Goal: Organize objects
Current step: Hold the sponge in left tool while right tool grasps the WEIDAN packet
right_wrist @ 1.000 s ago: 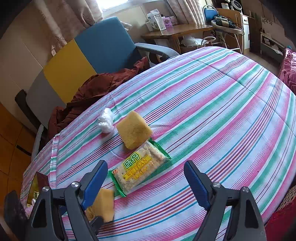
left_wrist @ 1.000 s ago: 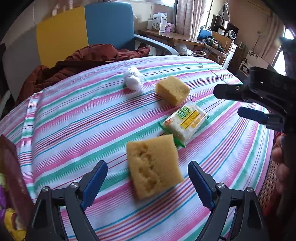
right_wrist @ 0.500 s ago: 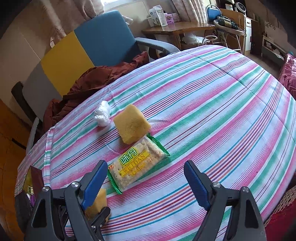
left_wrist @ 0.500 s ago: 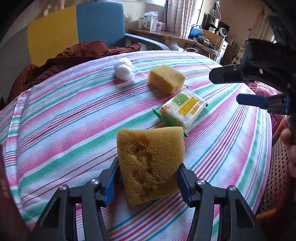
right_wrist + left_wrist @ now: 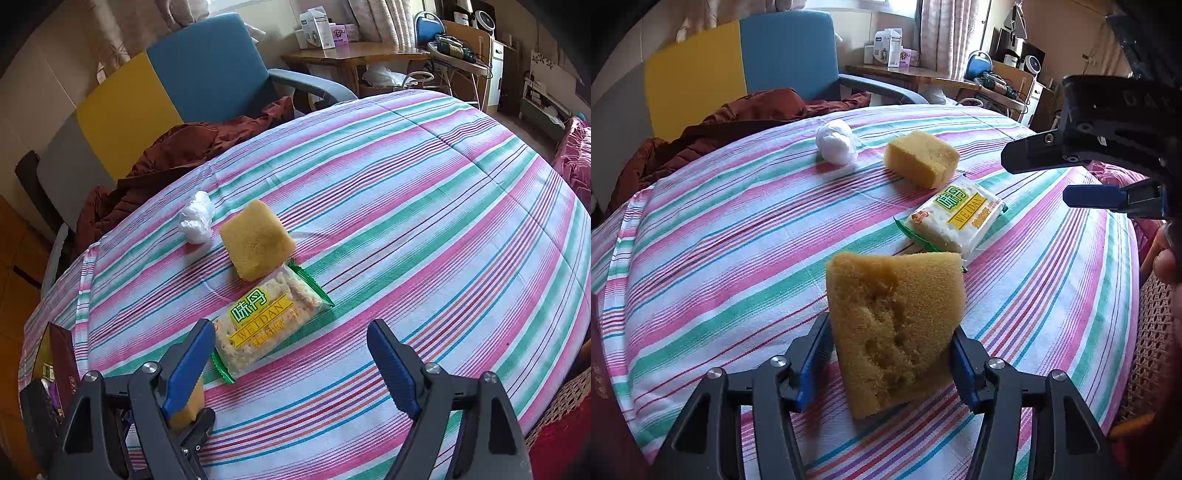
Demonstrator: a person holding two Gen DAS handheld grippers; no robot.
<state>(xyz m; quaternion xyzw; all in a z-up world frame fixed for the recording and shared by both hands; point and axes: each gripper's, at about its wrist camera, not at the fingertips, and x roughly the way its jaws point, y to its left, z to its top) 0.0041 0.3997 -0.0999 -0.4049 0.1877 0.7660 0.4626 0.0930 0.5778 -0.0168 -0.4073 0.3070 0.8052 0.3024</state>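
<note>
My left gripper [image 5: 892, 354] is shut on a yellow sponge [image 5: 894, 325], held tilted just above the striped tablecloth [image 5: 720, 258]. A second yellow sponge [image 5: 921, 158] [image 5: 256, 243], a green-edged cracker packet [image 5: 956, 218] [image 5: 266, 317] and a white crumpled plastic ball [image 5: 835, 141] [image 5: 195, 218] lie on the cloth beyond. My right gripper [image 5: 291, 354] is open and empty, hovering just above the near end of the cracker packet; it shows at the right in the left wrist view [image 5: 1071, 177].
A dark red jacket [image 5: 177, 155] lies on a blue, yellow and grey chair [image 5: 166, 88] behind the table. A dark box [image 5: 62, 354] stands at the table's left edge. A wooden desk [image 5: 354, 55] with clutter stands further back.
My left gripper moved forward around the near sponge, shut on it and lifted it slightly. My right gripper drifted a little closer to the cracker packet and stayed open.
</note>
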